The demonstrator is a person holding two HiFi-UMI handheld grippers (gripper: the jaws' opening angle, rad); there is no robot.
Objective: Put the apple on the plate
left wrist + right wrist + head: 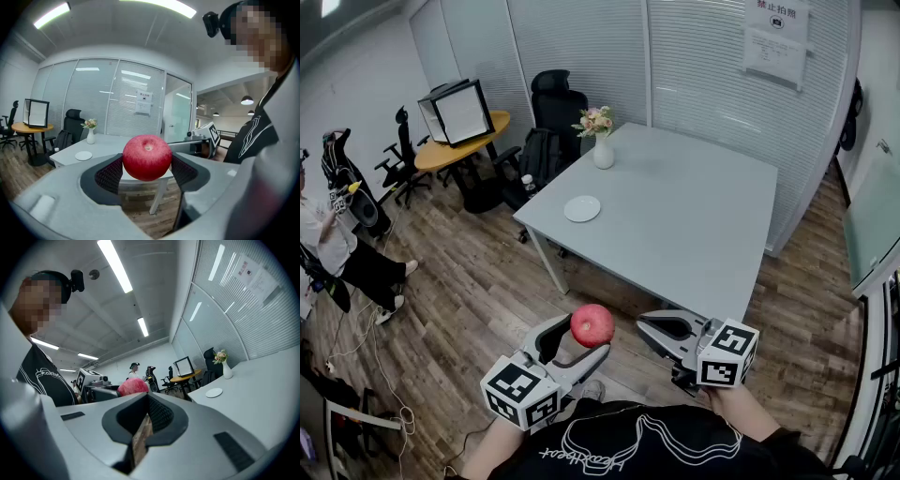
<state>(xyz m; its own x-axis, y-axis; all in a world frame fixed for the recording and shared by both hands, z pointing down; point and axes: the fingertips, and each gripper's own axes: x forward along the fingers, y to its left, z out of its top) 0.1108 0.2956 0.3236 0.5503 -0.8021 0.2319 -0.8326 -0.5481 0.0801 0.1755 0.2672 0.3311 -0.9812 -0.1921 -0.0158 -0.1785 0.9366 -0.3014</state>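
Observation:
A red apple point(592, 325) point(147, 157) sits between the black pads of my left gripper point(578, 339) point(147, 169), which is shut on it from both sides. It hangs in the air over the wooden floor, short of the grey table point(694, 216). A small white plate point(582, 208) point(84, 155) lies near the table's left corner. My right gripper point(643, 324) point(147, 403) is held level just right of the apple, its jaws together and nothing in them. In the right gripper view the apple point(133, 386) shows beyond the jaws, and the plate point(213, 392) lies far off to the right.
A white vase of flowers point(603, 150) stands at the table's far left corner. Black office chairs point(555, 103) and a round orange table point(459, 141) with a box sit behind. A person point(328, 234) stands at far left. Glass walls bound the back.

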